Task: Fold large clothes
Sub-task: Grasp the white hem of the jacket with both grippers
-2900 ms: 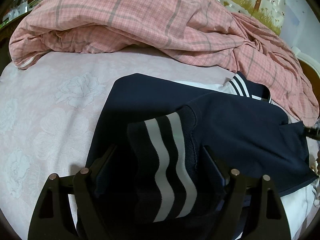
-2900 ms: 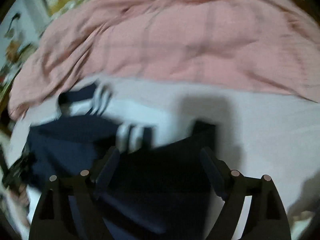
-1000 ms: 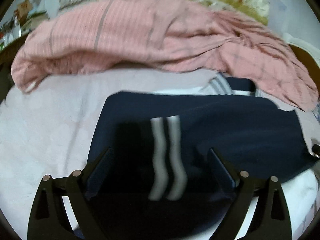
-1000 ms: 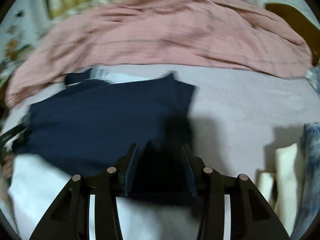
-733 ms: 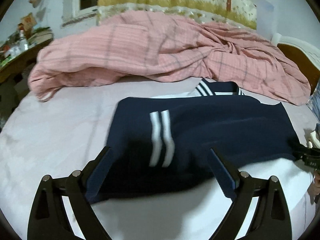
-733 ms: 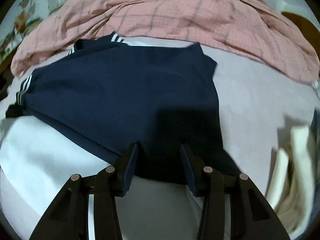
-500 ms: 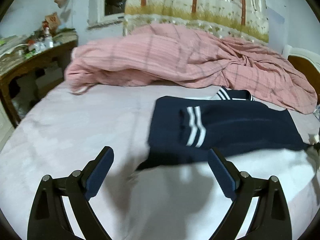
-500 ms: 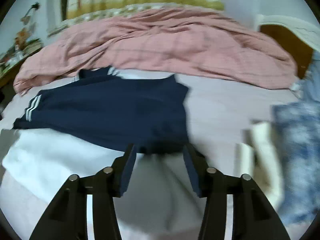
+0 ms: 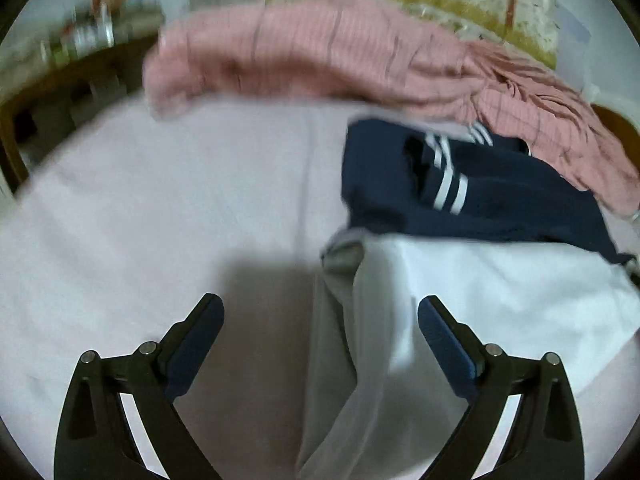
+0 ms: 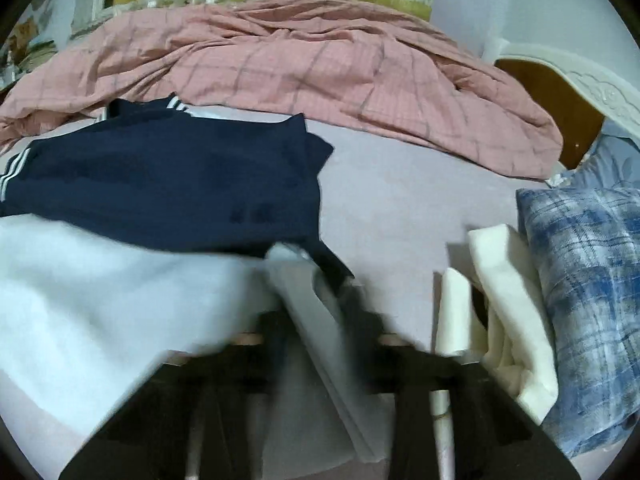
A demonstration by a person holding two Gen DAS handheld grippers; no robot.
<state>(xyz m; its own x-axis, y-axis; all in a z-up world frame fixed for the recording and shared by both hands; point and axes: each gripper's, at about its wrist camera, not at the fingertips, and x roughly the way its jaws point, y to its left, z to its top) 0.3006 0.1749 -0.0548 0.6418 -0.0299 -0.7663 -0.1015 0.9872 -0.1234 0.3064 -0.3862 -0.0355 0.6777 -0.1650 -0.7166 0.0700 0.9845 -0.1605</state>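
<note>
A large garment lies on the bed: a navy upper part [image 9: 500, 200] with white-striped cuffs [image 9: 450, 190], folded in, and a white lower part [image 9: 500, 296]. It also shows in the right wrist view, navy [image 10: 180, 184] over white [image 10: 100, 304]. My left gripper [image 9: 320, 320] is open, with the white hem's left corner lying between its fingers. My right gripper [image 10: 320, 320] is blurred, its fingers close on either side of the white hem's right corner [image 10: 308, 312]; whether they pinch it is unclear.
A rumpled pink checked quilt [image 10: 300, 76] lies across the far side of the bed. The pale pink sheet [image 9: 160, 208] is bare at left. A blue patterned pillow [image 10: 588, 300] and cream folded cloth [image 10: 508, 304] lie at right. A wooden headboard [image 10: 560, 104] stands beyond.
Both grippers let go of the navy sleeves and pulled back toward the near edge. The left one stays open; the right one now sits at the white hem's right corner.
</note>
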